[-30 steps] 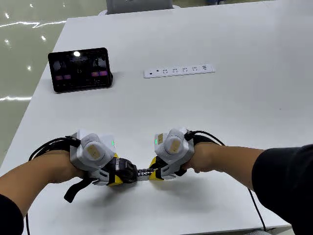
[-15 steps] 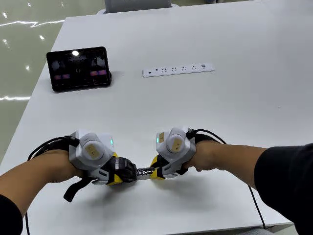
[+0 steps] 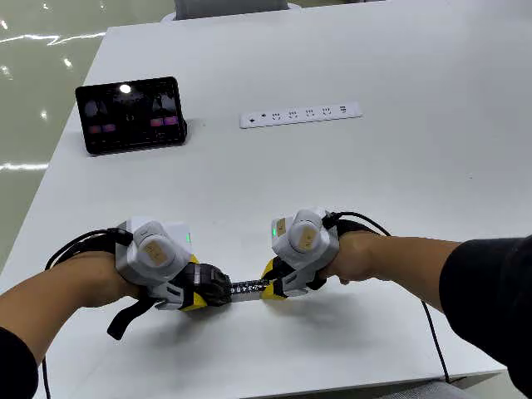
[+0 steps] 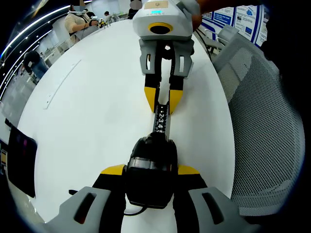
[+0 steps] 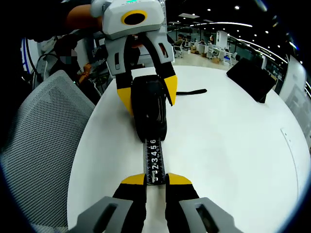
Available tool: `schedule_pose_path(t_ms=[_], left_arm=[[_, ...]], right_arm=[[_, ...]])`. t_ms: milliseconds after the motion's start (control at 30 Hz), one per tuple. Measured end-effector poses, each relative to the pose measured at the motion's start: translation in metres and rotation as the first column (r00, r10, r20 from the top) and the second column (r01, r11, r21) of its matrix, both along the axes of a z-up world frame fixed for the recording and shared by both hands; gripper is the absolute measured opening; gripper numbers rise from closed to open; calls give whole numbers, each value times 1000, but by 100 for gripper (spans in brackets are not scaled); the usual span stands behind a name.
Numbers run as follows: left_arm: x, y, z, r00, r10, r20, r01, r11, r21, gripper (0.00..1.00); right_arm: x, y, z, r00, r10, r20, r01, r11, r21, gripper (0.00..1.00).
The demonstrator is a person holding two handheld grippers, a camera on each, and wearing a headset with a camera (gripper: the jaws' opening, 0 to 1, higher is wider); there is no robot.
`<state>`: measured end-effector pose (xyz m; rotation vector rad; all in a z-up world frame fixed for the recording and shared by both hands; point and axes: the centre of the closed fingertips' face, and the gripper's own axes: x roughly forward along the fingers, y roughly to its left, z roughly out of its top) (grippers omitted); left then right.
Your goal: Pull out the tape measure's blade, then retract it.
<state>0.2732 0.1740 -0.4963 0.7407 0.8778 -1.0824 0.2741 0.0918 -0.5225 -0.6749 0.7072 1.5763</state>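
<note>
Left gripper (image 4: 151, 170) clamps tape measure case (image 4: 151, 154) near table's (image 3: 349, 183) front edge. Right gripper (image 5: 156, 179) pinches blade (image 5: 153, 154) tip; short length out.

blade (image 5: 153, 158) tip hidden in right gripper (image 5: 155, 182); tablet (image 3: 130, 115) screen prob too small to read.

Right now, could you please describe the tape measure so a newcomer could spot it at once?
On the white table, look near its front edge. The tape measure is the black case clamped in the left gripper; it alone has a numbered blade running to the right gripper.
</note>
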Motion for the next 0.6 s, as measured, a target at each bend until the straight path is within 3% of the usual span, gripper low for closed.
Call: schedule_pose_path(t_ms=[600], left_arm=[[0,-1,-1,1000,7,3,-7,1000,1,31]], right_arm=[[2,-14,0,1000,-3,2,3,1000,-6,11]])
